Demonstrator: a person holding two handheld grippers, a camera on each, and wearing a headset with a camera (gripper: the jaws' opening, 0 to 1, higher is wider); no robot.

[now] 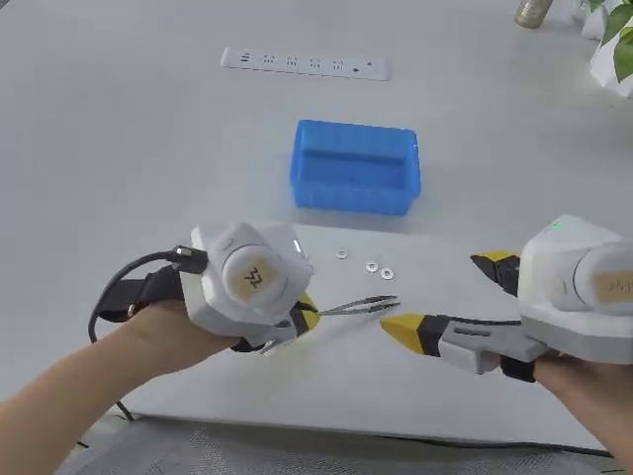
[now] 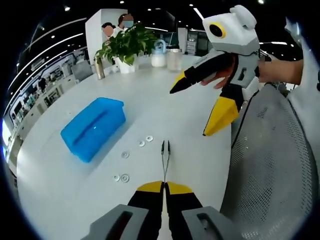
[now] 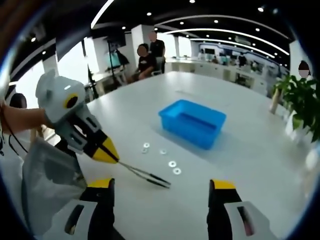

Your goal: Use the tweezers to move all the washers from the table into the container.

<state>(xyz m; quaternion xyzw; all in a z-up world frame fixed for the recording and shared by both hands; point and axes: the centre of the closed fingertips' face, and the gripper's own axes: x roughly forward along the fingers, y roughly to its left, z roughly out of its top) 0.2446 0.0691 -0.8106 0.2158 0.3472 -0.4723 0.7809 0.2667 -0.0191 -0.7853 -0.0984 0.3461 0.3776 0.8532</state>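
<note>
A blue container (image 1: 354, 166) (image 2: 92, 127) (image 3: 192, 122) stands open on the white table. Several small metal washers (image 1: 372, 267) (image 2: 125, 155) (image 3: 172, 163) lie flat on the table just in front of it. My left gripper (image 1: 307, 317) (image 2: 163, 188) (image 3: 109, 154) is shut on the handle end of the thin tweezers (image 1: 361, 306) (image 2: 165, 160) (image 3: 145, 175). The tweezer tips are nearly closed and empty, a short way from the nearest washers. My right gripper (image 1: 445, 297) (image 2: 190, 112) (image 3: 160, 182) stands open and empty, its jaws spread on either side of the tweezer tips.
A white power strip (image 1: 304, 63) lies behind the container. Potted plants (image 1: 613, 40) (image 3: 300, 95) and a bottle (image 1: 534, 12) stand at the far right. A mesh chair (image 2: 270, 165) sits off the table's near edge (image 1: 396, 433). People stand far back.
</note>
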